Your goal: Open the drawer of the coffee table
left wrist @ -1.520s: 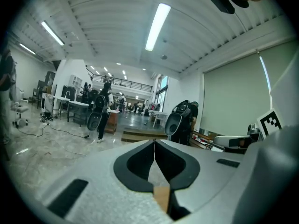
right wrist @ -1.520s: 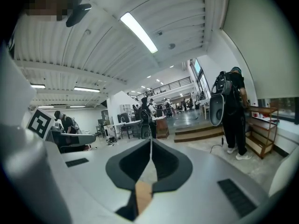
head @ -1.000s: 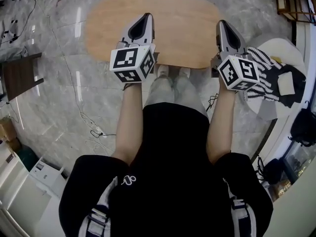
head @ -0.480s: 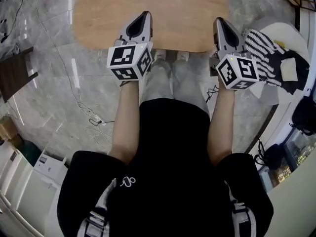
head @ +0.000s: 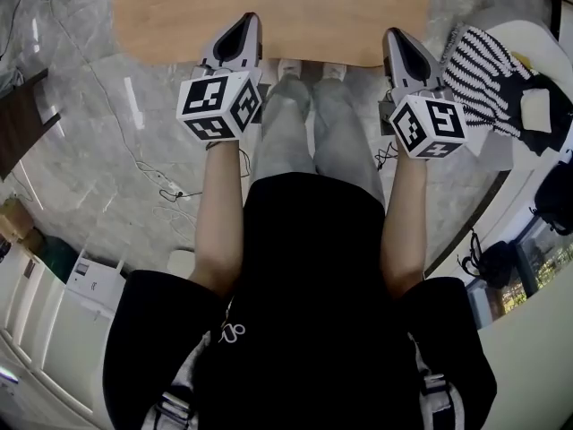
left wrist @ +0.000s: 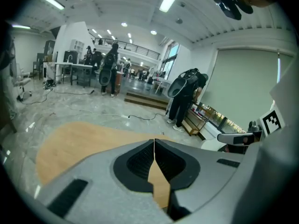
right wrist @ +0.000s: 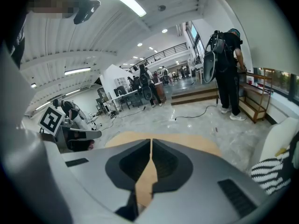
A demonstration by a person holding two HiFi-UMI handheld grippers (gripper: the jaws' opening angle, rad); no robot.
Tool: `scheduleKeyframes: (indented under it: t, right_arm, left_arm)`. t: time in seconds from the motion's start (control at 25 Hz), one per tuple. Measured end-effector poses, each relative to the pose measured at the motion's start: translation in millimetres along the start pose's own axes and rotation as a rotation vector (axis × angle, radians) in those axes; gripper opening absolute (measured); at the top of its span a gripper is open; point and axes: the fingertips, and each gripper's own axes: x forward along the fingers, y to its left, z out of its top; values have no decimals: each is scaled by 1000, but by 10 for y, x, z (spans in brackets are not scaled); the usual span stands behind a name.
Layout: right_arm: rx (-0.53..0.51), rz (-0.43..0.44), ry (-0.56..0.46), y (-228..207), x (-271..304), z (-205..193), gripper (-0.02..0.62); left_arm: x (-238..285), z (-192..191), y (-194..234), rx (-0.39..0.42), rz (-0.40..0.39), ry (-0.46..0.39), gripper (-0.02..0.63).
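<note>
The coffee table [head: 277, 12] has a light wooden oval top and fills the upper part of the head view; no drawer shows from above. My left gripper [head: 248, 18] hangs over the table's near edge, shut with nothing between its fingers. My right gripper [head: 392, 34] sits at the same edge further right, also shut and empty. In the left gripper view the closed jaws of the left gripper [left wrist: 154, 141] point over the wooden top [left wrist: 70, 139]. The right gripper view shows the right gripper [right wrist: 151, 141] shut above the same top [right wrist: 196, 143].
A white chair with striped and black cloth [head: 492, 70] stands at the right of the table. A dark wooden piece [head: 18, 119] sits on the marble floor at left, with cables [head: 166, 191] nearby. People [left wrist: 184, 97] stand further off in the hall.
Both grippers have sunk toward the table's near edge and stayed shut. In the head view the table has slid upward as the person bends lower.
</note>
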Motion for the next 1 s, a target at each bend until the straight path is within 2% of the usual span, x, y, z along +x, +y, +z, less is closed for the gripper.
scheduleKeyframes:
  t: [0.24, 0.44, 0.64, 1.0]
  right_arm:
    - [8, 20, 63, -68, 86, -467, 13]
    - [13, 42, 112, -77, 135, -849, 14]
    - [42, 50, 170, -143, 97, -1281, 14]
    - [51, 59, 298, -310, 88, -2036, 14]
  left_arm:
    - [-53, -513, 298, -25, 65, 65, 11]
    - [-70, -968, 431, -44, 86, 127, 11]
    - [-70, -1410, 567, -110, 114, 173, 11]
    - [32, -2184, 647, -158, 84, 268, 11]
